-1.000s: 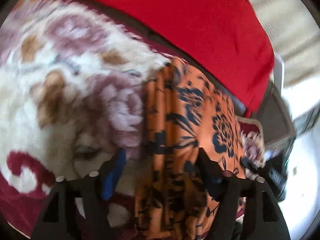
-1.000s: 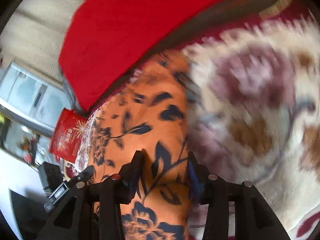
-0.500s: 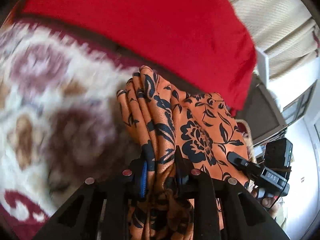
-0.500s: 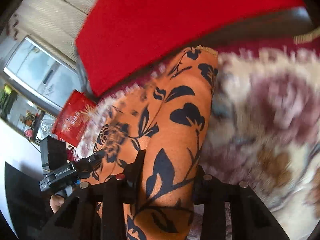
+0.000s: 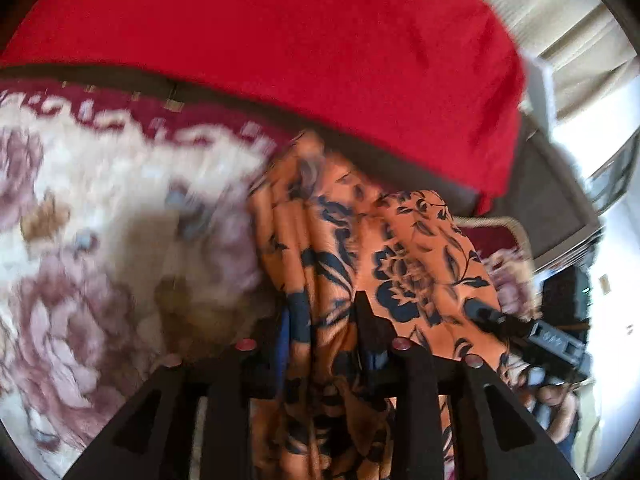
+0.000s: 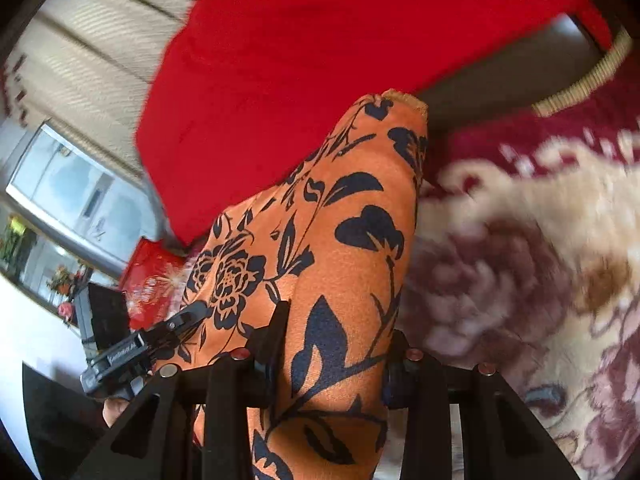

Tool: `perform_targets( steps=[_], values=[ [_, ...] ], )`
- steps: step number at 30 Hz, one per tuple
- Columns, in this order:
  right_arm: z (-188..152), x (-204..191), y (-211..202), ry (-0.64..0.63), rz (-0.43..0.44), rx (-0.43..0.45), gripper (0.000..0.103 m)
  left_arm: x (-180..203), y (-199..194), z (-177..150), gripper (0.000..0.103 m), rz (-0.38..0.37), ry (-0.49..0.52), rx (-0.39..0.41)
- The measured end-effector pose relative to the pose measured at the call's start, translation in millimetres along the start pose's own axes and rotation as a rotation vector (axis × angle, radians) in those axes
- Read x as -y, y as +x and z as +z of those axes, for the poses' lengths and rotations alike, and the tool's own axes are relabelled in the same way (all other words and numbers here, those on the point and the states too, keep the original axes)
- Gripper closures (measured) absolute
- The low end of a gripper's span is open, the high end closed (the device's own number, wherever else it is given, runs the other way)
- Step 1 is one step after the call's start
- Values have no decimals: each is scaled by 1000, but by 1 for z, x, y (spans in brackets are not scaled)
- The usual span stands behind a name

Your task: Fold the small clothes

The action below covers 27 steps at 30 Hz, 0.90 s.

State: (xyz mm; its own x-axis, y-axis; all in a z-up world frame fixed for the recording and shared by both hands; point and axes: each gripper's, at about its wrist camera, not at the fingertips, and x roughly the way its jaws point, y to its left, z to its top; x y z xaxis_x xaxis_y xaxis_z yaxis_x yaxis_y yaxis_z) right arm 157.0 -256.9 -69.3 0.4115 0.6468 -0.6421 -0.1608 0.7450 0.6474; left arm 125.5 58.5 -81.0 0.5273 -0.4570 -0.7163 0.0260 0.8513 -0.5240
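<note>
Both the left tongs [image 5: 320, 320] and right tongs [image 6: 336, 328], jaws easing apart around the bunched orange floral garment [image 6: 340, 216], have carried it nearer the red cushion [image 5: 280, 40], so the fold is mid-way.

2 grippers [image 5: 320, 320] [image 6: 336, 328], 1 orange floral garment [image 6: 344, 240], 1 red cushion [image 5: 280, 40], 1 floral blanket [image 5: 100, 220].

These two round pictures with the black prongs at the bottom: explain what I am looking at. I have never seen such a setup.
No robot here: a person holds a handheld two-finger tool in each hand, with a wide-angle camera on each looking along its fingers. One picture is from the left tool, the other from the right tool. Each sees the other tool at its edge. Between both pairs of fingers runs an orange cloth with dark flowers, lifted over a flowered rug. Both tools' jaws are opening, yet the cloth sits bunched between them. Behind lies a red cover.
</note>
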Motion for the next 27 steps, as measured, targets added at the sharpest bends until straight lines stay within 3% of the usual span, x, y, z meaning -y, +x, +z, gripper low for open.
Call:
perform_targets(
  steps=[3,8,12,14,16,18,21,23,25,27],
  values=[
    [-11,23,9,52,-100,-19,37,-5,-15,-7,35,32,-10,36],
    [-25,8,-42,11,-174,107,36,-2,-78,-35,29,61,12,183],
    [-53,-33,-72,-93,-156,178,28,5,-63,-62,29,180,98,126],
    [-69,-41,-70,-136,-162,151,28,-5,-55,-72,29,220,62,99],
    [-86,-43,-50,-162,-184,85,27,-14,-58,-74,30,206,18,94],
    [-98,-44,-35,-182,-272,48,27,-12,-77,-75,30,208,11,132],
    [-103,-62,-56,-208,-307,110,27,2,-109,-79,28,249,44,204],
    [-105,-81,-75,-242,-381,174,25,18,-130,-84,19,292,70,254],
    [-110,-107,-95,-303,-435,261,10,37,-142,-87,12,350,103,309],
    [-120,-126,-105,-367,-495,322,5,53,-156,-92,6,395,148,354]
  ],
)
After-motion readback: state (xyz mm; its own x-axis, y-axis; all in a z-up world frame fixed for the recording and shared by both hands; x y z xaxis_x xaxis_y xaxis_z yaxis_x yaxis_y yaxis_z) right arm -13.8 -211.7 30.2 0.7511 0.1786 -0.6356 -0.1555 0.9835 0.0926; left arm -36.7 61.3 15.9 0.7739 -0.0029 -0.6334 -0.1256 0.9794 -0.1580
